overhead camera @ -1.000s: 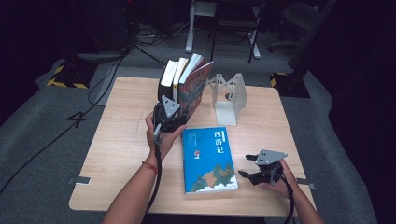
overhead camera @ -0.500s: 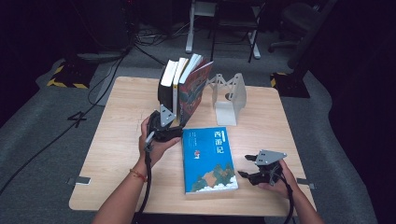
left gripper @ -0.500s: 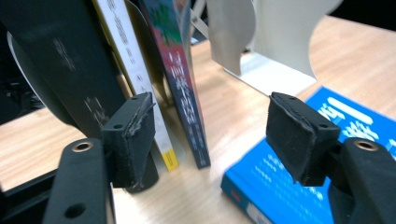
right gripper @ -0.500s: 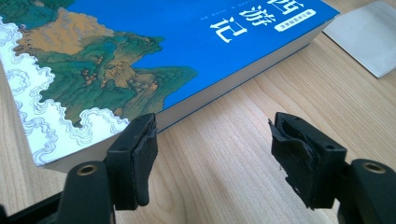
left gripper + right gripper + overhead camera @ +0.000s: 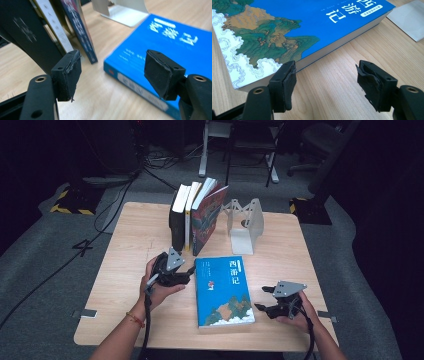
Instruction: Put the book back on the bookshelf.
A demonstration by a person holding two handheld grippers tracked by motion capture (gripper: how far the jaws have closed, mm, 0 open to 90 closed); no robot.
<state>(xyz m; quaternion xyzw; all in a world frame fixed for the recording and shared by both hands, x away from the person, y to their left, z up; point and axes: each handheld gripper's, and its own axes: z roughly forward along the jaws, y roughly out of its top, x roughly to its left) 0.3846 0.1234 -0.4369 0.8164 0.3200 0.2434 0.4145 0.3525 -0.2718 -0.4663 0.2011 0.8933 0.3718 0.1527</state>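
Note:
A blue book (image 5: 223,291) with a painted mountain cover lies flat on the wooden table (image 5: 135,235). My left gripper (image 5: 189,274) sits just left of its spine with its jaws pointing at the book. Its jaws have just been opening and nothing is between them. In the left gripper view the open left gripper (image 5: 112,67) faces the blue book (image 5: 160,45). My right gripper (image 5: 262,299) rests open by the book's near right corner. In the right gripper view the right gripper (image 5: 325,75) is empty, with one pad close beside the blue book (image 5: 294,27).
Three books (image 5: 195,215) stand at the back of the table, the red-covered one leaning. A white metal bookend (image 5: 245,222) stands to their right, apart from them. Bare tabletop lies on the far left and far right, with dark floor and cables beyond.
My left gripper has drawn back from the foot of the standing books toward the person and dropped lower, ending beside the blue book's spine. The right gripper has stayed put.

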